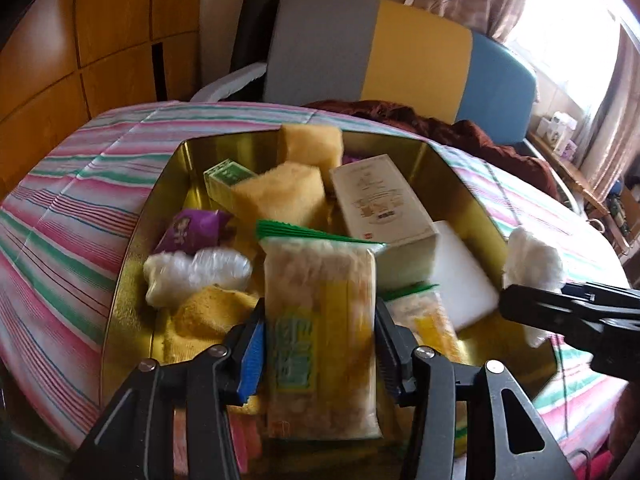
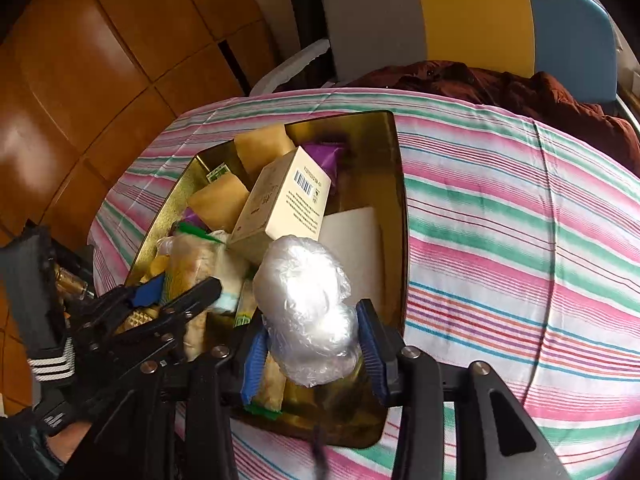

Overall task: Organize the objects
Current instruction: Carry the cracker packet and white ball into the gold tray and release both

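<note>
Your left tongs [image 1: 320,354] were clamped on a clear snack packet [image 1: 322,328], its long axis running straight away from you, green sealed end pointing toward the far side of the gold tin [image 1: 124,280]. Your right tongs [image 2: 314,354] gripped a plastic-wrapped white bundle [image 2: 306,308], standing roughly upright, just above the tin's near right corner. Inside the tin lay yellow sponges [image 1: 280,196], a cream carton [image 1: 380,200] tilted on the pile, a purple sachet [image 1: 192,228] and a white foam block [image 1: 460,272]. The tin sat on a striped cloth [image 2: 500,240] over the worktop, with a grey, yellow and blue chair [image 1: 400,52] and wood panelling [image 2: 80,80] beyond. Both tools reached in from the near edge, the left one low over the tin.
</note>
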Action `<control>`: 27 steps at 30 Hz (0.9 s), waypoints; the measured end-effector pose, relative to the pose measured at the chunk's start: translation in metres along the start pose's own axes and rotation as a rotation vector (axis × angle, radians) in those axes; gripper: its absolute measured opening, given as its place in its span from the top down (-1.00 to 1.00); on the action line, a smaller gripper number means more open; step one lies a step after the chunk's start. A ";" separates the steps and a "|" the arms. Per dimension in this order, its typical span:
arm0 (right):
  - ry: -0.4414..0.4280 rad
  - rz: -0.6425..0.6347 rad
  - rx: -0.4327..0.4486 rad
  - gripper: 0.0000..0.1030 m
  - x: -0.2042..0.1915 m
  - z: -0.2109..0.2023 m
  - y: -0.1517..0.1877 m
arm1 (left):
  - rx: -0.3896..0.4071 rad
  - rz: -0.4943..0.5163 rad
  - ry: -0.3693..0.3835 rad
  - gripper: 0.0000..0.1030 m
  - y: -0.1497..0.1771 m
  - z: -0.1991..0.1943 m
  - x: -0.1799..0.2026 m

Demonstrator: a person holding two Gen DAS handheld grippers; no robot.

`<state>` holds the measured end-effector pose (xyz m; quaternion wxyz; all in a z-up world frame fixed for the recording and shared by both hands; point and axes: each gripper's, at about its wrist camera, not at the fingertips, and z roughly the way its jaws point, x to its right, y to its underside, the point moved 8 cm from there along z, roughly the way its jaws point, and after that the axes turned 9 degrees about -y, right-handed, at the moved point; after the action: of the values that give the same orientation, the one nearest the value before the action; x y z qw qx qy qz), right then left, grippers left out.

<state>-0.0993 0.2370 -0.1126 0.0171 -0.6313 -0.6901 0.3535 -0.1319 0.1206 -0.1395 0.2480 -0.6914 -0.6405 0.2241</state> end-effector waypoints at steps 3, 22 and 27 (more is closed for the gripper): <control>-0.004 0.011 0.005 -0.01 0.001 0.003 -0.001 | 0.004 0.000 -0.005 -0.05 -0.001 0.002 0.000; 0.070 -0.004 0.077 -0.23 -0.004 -0.012 0.008 | 0.113 -0.017 -0.056 -0.90 -0.009 -0.046 -0.015; 0.159 -0.030 0.143 -0.33 -0.006 -0.027 0.012 | 0.142 -0.041 -0.066 -0.99 -0.011 -0.062 -0.020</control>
<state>-0.0751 0.2433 -0.0961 0.1222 -0.6440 -0.6691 0.3502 -0.1031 0.0975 -0.0842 0.2795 -0.6509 -0.6451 0.2865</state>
